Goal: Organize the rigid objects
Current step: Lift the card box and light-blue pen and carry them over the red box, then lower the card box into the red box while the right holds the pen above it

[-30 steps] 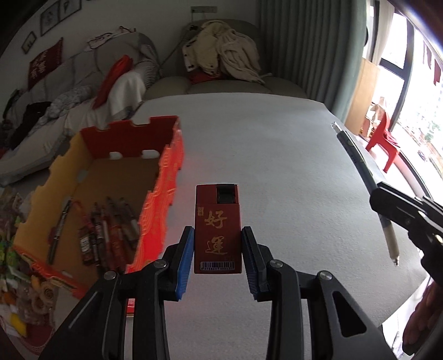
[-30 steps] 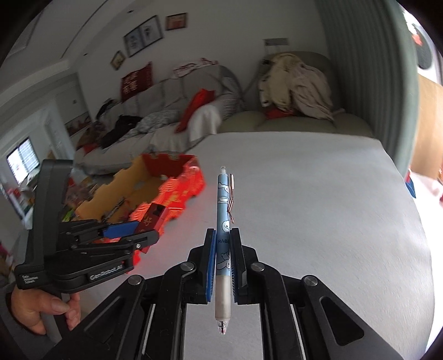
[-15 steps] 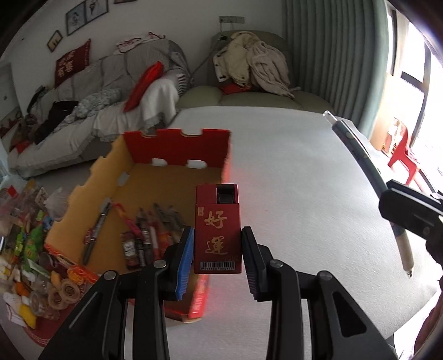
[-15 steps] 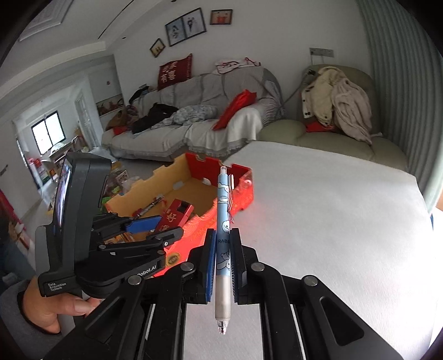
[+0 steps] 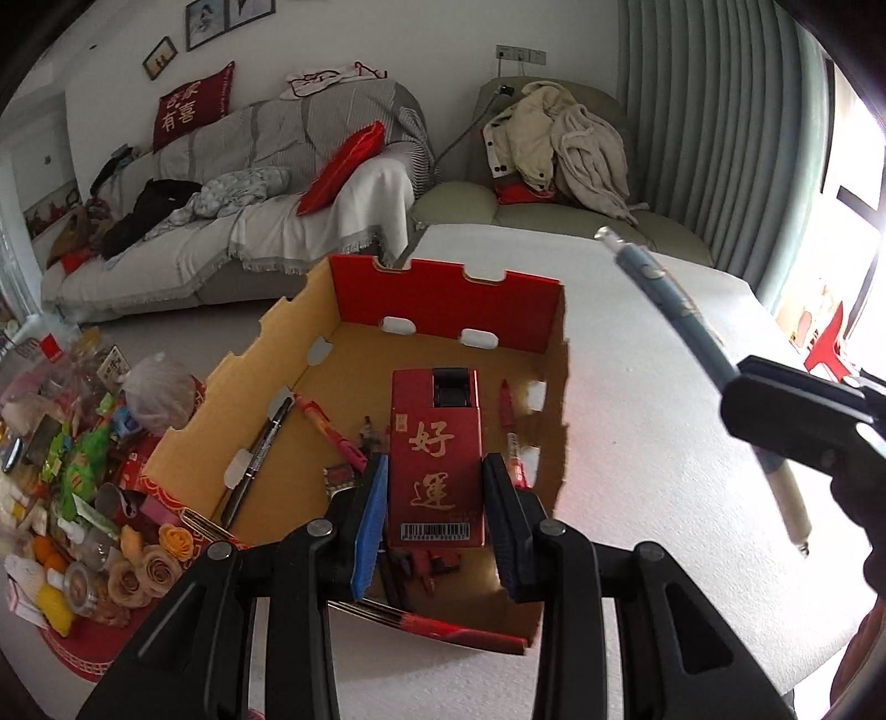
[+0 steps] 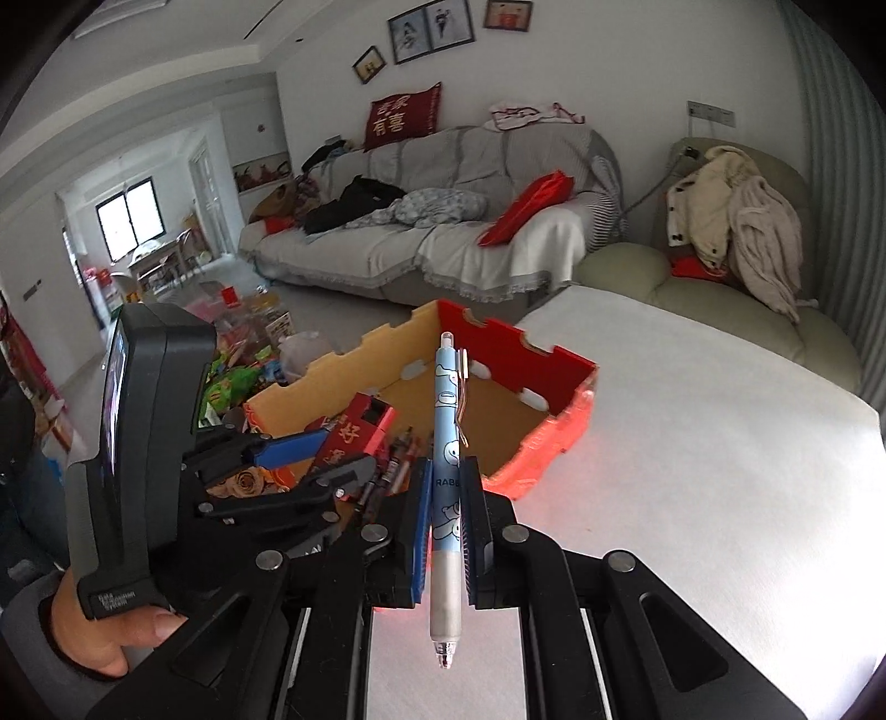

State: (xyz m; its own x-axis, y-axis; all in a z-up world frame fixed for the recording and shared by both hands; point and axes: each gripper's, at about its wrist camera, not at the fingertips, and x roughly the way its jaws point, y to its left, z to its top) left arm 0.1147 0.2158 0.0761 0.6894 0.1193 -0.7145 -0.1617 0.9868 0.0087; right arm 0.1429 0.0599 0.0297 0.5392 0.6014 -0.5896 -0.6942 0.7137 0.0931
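At the centre of the frame the left gripper (image 5: 434,498) clamps a red box with gold lettering (image 5: 434,459) over an open cardboard box (image 5: 448,293) holding pens (image 5: 257,459). At the right edge the right gripper (image 5: 803,421) grips a blue pen (image 5: 681,310), slanting toward the upper middle. A sofa (image 5: 232,183) fills the upper left.

Home living room: sofa (image 6: 443,221), cushions, framed pictures (image 6: 432,27), draped armchair (image 6: 720,260).

My left gripper (image 5: 434,498): jaws clamped, tilted downward, hand (image 6: 105,631) on grip. My right gripper (image 6: 447,515): jaws pinched shut, angled down.
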